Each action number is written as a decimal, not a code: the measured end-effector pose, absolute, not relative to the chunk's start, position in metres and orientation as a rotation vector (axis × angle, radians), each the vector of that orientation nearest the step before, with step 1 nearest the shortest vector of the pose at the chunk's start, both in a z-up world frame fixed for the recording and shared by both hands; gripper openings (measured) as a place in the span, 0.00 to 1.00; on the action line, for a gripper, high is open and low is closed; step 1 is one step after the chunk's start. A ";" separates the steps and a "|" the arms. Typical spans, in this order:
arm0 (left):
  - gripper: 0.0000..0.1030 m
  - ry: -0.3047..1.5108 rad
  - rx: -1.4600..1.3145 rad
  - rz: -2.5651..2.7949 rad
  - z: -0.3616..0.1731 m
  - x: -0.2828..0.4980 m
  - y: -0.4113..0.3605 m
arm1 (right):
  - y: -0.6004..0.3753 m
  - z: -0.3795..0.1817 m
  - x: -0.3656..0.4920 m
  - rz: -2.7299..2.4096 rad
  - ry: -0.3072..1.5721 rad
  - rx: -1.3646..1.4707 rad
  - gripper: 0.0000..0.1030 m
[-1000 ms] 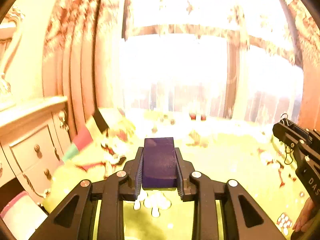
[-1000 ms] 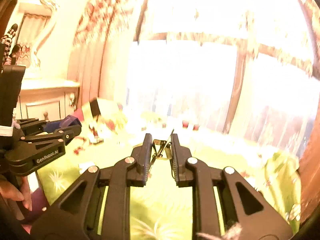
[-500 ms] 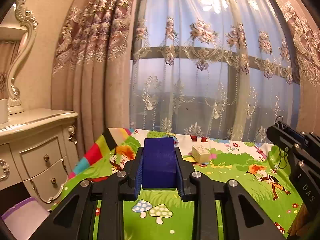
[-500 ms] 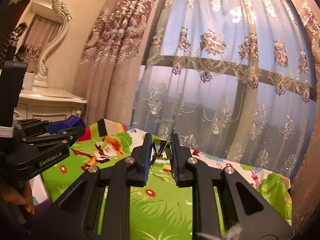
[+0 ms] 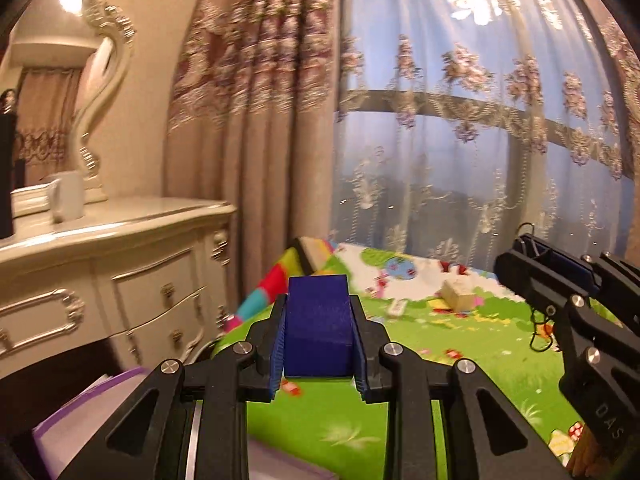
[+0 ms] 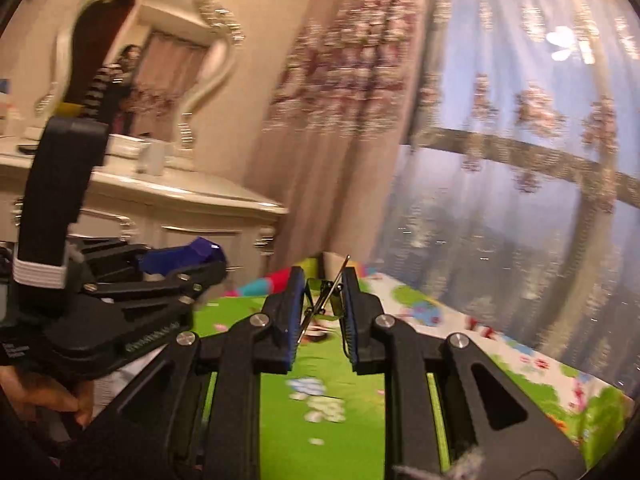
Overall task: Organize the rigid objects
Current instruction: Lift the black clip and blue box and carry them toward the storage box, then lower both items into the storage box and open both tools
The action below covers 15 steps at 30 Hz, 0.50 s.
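Left gripper (image 5: pixel 318 340): clamped on a dark blue rectangular block (image 5: pixel 319 328); the blue ribbed pads press both long sides and the block sits square between them, its far end sticking out past the tips.
Right gripper (image 6: pixel 322 312): closed on a small metal binder clip with wire handles (image 6: pixel 322 300); the clip sits tilted between the pads, one wire arm poking up and away.
Where they are: both items are carried in the air above the green cartoon-printed play mat (image 5: pixel 460 360), the left gripper on the left side near the cream carved dresser (image 5: pixel 120 280), the right gripper (image 5: pixel 536 276) to its right.
Other pieces: a pale wooden cube (image 5: pixel 460 294) lies on the far part of the mat, below the lace curtain; a flat lilac-edged box (image 5: pixel 92 420) shows near left, under the left gripper.
Step in hand, as I judge it: carrying both pieces toward a drop-off place, probably the near-left box, though that is uncertain.
Doing it well: keep both grips firm, keep the grippers apart so they do not knock, lower before releasing.
Risk: the clip is held askew and by a narrow part, so it could twist or slip out if jolted.
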<state>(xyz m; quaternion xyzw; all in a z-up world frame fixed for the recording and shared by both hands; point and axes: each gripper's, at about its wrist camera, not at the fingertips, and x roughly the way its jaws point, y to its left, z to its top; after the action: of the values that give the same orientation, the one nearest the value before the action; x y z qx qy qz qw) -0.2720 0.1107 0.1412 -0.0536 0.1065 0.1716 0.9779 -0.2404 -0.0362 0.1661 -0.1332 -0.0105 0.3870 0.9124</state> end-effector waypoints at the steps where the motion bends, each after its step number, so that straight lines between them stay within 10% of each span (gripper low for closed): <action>1: 0.28 0.227 -0.113 0.364 0.139 -0.276 0.118 | -0.029 0.164 -0.243 0.828 -0.013 -0.280 0.22; 15: 0.28 0.466 -0.306 0.570 0.077 -0.324 0.215 | 0.065 0.121 -0.261 1.165 0.264 -0.387 0.22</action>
<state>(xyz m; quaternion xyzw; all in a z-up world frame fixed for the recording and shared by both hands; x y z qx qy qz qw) -0.3244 0.2149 0.0770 -0.1489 0.2267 0.2773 0.9217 -0.2608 0.0648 0.1210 -0.1812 0.1235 0.5449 0.8093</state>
